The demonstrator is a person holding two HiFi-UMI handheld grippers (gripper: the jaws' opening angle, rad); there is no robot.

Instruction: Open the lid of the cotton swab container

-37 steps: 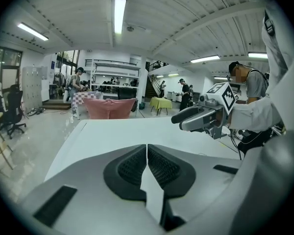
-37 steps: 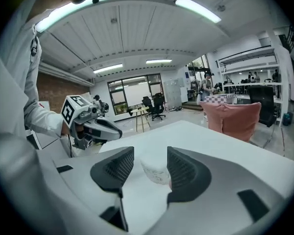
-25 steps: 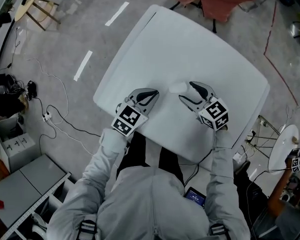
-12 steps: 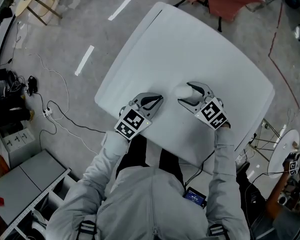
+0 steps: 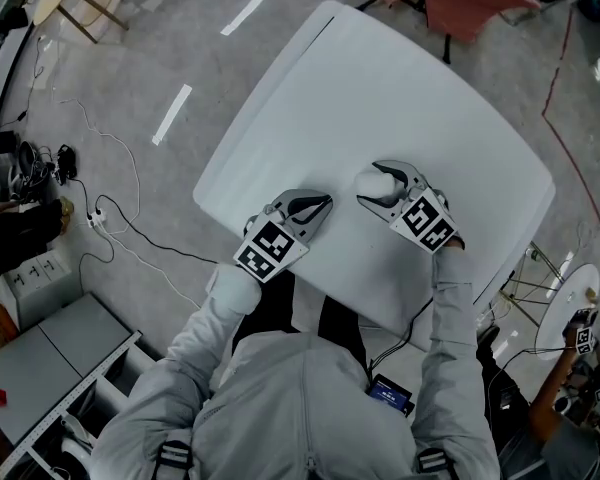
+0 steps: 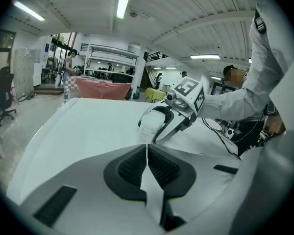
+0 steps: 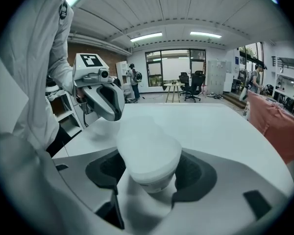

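While one cotton swab container (image 5: 375, 181) stands on the desk (image 5: 380, 88) inside the wide right claw (image 5: 370, 185), the left claw (image 5: 323, 203) is shut.

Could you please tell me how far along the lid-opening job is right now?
Done: the right tool is placed with its open jaws around the cotton swab container. In hand: securing that grip, apparently; the left tool sits shut and empty. Left: the lid is still on.
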